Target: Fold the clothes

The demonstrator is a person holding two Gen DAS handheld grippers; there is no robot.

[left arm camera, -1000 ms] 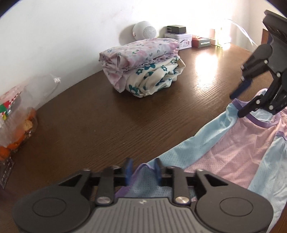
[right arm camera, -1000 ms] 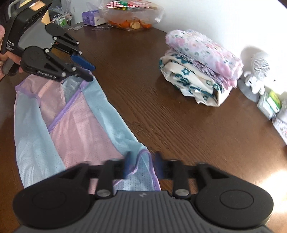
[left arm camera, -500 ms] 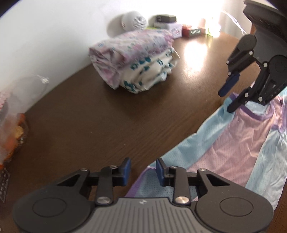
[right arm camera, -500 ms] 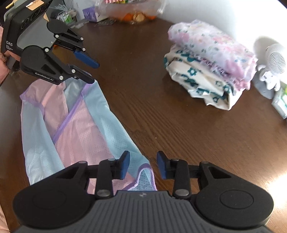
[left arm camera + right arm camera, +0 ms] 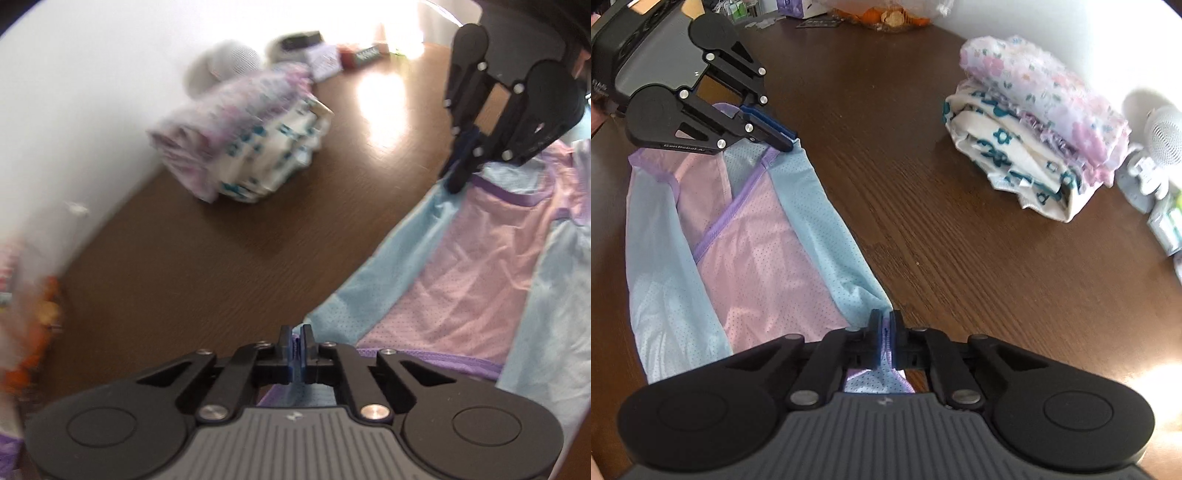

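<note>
On the brown surface the pink and blue shirt lay long between both grippers, left gripper and right gripper, whose jaws had just closed on its two far corners.

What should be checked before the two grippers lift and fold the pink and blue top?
1. Left gripper shut on the top's purple-trimmed corner, jaws just closed: ok.
2. Right gripper shut on the other corner of the same long edge: ok.
3. Top lying flat on the table: mostly ok, light wrinkles.
4. Bare table beside the top: ok.
5. Folded stack apart from the top: ok.
6. Each grip catching both fabric layers: cannot tell.
</note>
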